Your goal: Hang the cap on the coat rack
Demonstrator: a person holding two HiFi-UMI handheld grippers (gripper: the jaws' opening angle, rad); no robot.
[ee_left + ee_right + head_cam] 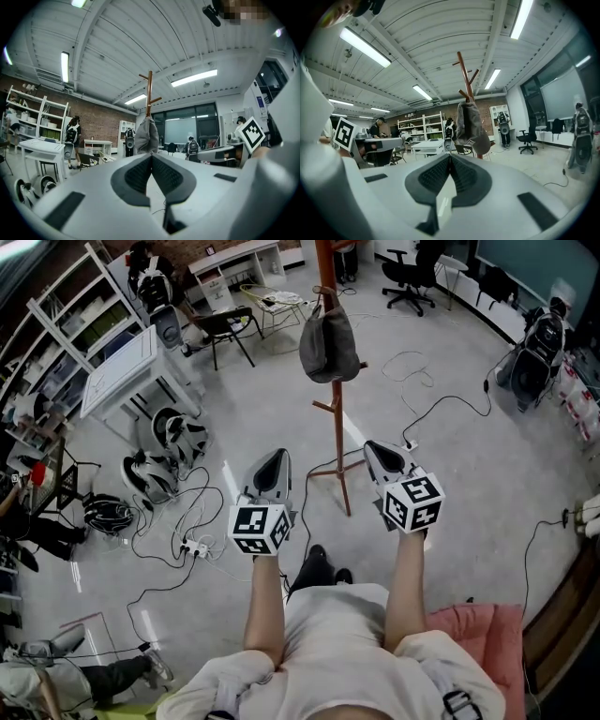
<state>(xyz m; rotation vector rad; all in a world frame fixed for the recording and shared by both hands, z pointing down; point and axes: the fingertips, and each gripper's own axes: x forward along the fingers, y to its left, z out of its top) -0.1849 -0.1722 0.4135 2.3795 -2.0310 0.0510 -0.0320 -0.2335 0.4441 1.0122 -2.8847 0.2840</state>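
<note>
Our forearms (265, 610) reach out over the grey floor (469, 474), each carrying a gripper. The left gripper (280, 455) and the right gripper (367, 444) sit side by side, a gap between them. Both have their jaws pressed together with nothing held. Just beyond them stands the wooden coat rack (338, 427), its foot between the two tools in the head view. The grey cap (328, 343) hangs from a peg on the rack, clear of both grippers. Farther off we see a white table (127, 367), white shelving (56, 334) along the wall and a black office chair (410, 277).
</note>
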